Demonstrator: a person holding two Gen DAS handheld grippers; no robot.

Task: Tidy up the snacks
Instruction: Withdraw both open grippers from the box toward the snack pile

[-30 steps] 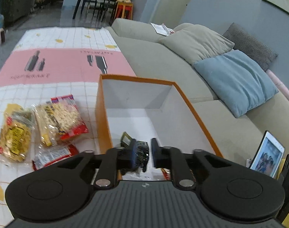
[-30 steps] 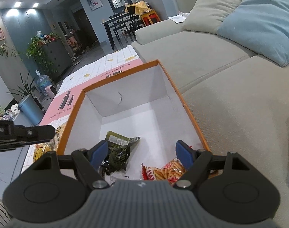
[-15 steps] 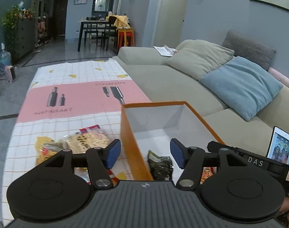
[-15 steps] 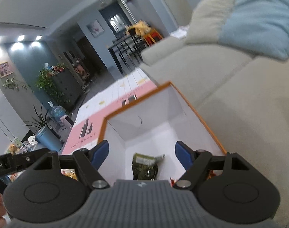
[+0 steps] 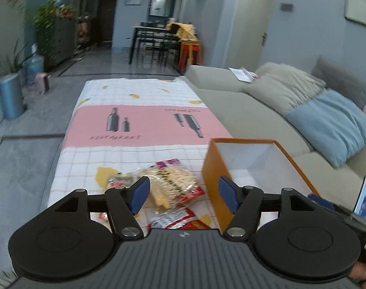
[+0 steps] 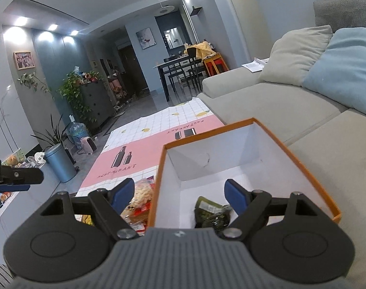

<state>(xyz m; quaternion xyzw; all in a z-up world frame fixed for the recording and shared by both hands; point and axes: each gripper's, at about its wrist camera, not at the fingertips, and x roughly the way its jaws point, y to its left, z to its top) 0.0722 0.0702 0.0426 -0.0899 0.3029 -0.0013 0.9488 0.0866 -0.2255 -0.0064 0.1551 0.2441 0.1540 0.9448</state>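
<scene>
An orange box with a white inside (image 5: 214, 168) (image 6: 291, 159) stands on the cloth-covered table beside the sofa. A dark green snack pack (image 6: 213, 213) lies inside it. Several snack bags lie left of the box: a clear bag of pale puffs (image 5: 173, 183) and a red-edged pack (image 5: 178, 218); they also show in the right wrist view (image 6: 140, 198). My left gripper (image 5: 184, 191) is open and empty, raised over the bags and the box's left wall. My right gripper (image 6: 179, 193) is open and empty, above the box's near left corner.
A pink and white checked cloth (image 5: 144, 122) covers the low table. A grey sofa (image 6: 279, 110) with beige and blue cushions (image 5: 332, 125) runs along the right. A tablet (image 5: 364, 201) stands at the right. The left gripper's body shows at the left of the right wrist view (image 6: 16, 177).
My left gripper let go of the dark green pack into the box, opened, then rose and swung left over the loose bags. My right gripper stayed open and lifted back from the box.
</scene>
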